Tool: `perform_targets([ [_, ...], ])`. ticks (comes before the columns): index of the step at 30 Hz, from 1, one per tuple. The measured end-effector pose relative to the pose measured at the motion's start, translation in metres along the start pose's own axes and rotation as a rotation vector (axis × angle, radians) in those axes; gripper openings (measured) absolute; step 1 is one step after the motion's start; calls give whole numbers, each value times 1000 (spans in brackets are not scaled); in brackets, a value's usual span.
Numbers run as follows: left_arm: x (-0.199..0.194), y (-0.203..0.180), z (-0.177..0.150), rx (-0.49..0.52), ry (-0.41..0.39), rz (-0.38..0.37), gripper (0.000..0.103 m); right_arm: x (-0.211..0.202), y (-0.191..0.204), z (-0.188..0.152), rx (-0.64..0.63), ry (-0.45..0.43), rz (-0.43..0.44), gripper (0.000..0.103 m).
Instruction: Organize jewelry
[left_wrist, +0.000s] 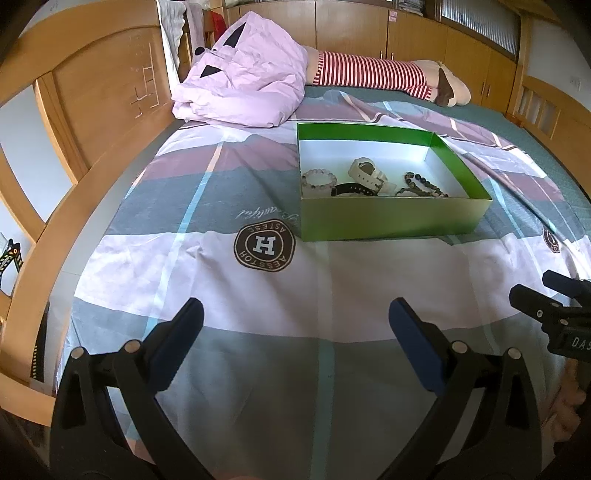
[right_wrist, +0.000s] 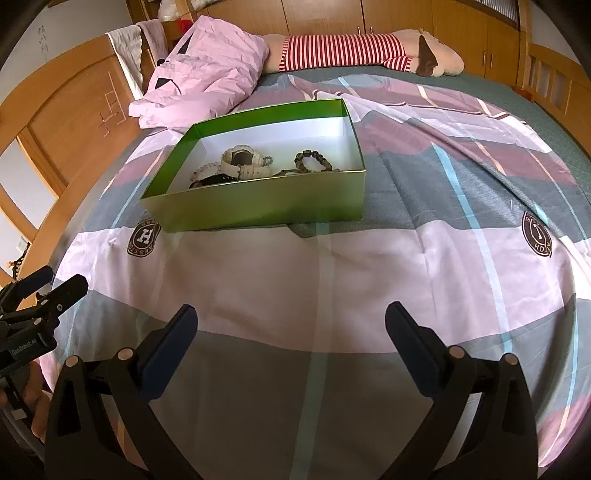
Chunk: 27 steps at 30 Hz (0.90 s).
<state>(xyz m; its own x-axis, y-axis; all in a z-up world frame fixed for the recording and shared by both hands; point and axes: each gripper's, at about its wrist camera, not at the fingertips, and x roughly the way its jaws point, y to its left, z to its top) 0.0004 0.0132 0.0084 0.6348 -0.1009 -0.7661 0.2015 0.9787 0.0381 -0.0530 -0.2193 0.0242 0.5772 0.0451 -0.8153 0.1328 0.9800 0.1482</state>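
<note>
Both tongs hang wide apart with nothing in them: your left tongs (left_wrist: 295, 332) and your right tongs (right_wrist: 291, 332) hover low over the bedspread (left_wrist: 332, 295), well short of the green box (left_wrist: 391, 218). All the jewelry you can see already lies inside that box: a pale bead bracelet (left_wrist: 319, 179) at the left, a white watch (left_wrist: 369, 173) in the middle with a black band (left_wrist: 349, 189) touching its near side, and a dark bead bracelet (left_wrist: 424, 184) at the right. Nothing lies loose on the bed around the box. Judging by that, you are either at the very end of the gathering or about to sort what is inside. If sorting is next, reach forward over the near wall, come down from above, and pinch one piece only; the watch and black band overlap, so take the bracelets at the edges first.
</note>
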Motion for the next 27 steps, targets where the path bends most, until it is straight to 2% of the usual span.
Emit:
perform_targets([
  [20, -1, -6, 1, 29, -5, -10, 101, 2, 1, -1, 2, 13, 10, 102],
  [27, 2, -2, 2, 7, 12, -22, 101, 2, 1, -1, -9, 15, 11, 102],
])
